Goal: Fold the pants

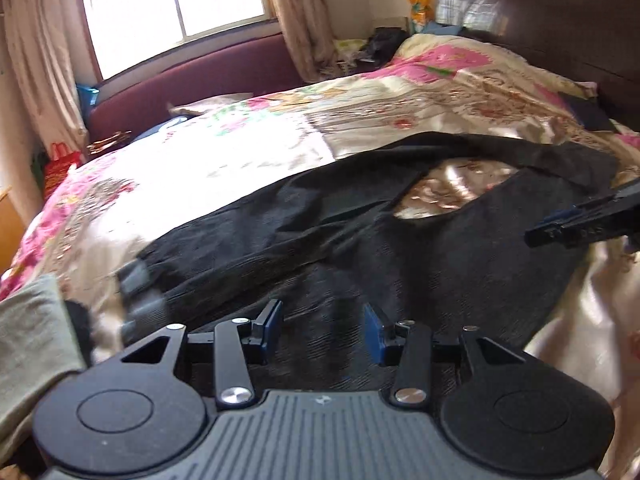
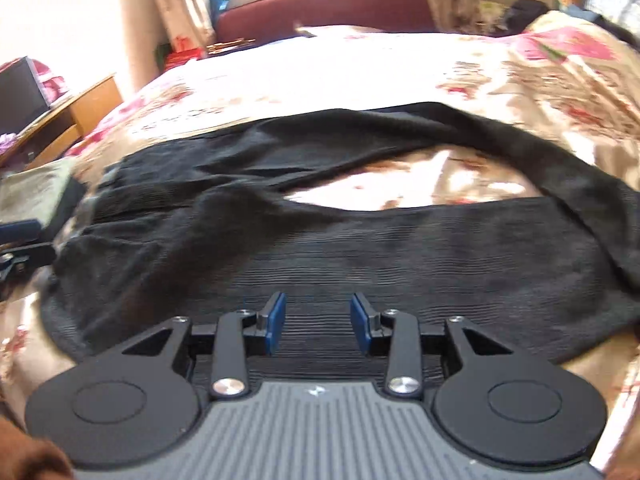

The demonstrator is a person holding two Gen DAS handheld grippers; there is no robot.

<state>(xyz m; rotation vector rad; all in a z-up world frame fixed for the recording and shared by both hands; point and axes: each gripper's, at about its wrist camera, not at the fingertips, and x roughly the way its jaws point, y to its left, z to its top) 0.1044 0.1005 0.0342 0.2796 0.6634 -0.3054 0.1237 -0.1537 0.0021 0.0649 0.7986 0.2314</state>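
Black ribbed pants (image 1: pixel 340 240) lie spread on the floral bedspread (image 1: pixel 240 152), the two legs apart with a gap of bedspread showing between them. They also fill the middle of the right wrist view (image 2: pixel 360 240). My left gripper (image 1: pixel 322 330) is open and empty, just above the near edge of the pants. My right gripper (image 2: pixel 318 322) is open and empty over the near leg. The right gripper also shows at the right edge of the left wrist view (image 1: pixel 576 224); the left gripper shows at the left edge of the right wrist view (image 2: pixel 20 240).
A folded pale green cloth (image 1: pixel 32 332) lies at the bed's near left corner. A dark headboard (image 1: pixel 560 20) stands at the right, a maroon sofa (image 1: pixel 192 80) under the window beyond the bed, a wooden desk (image 2: pixel 68 120) at the left.
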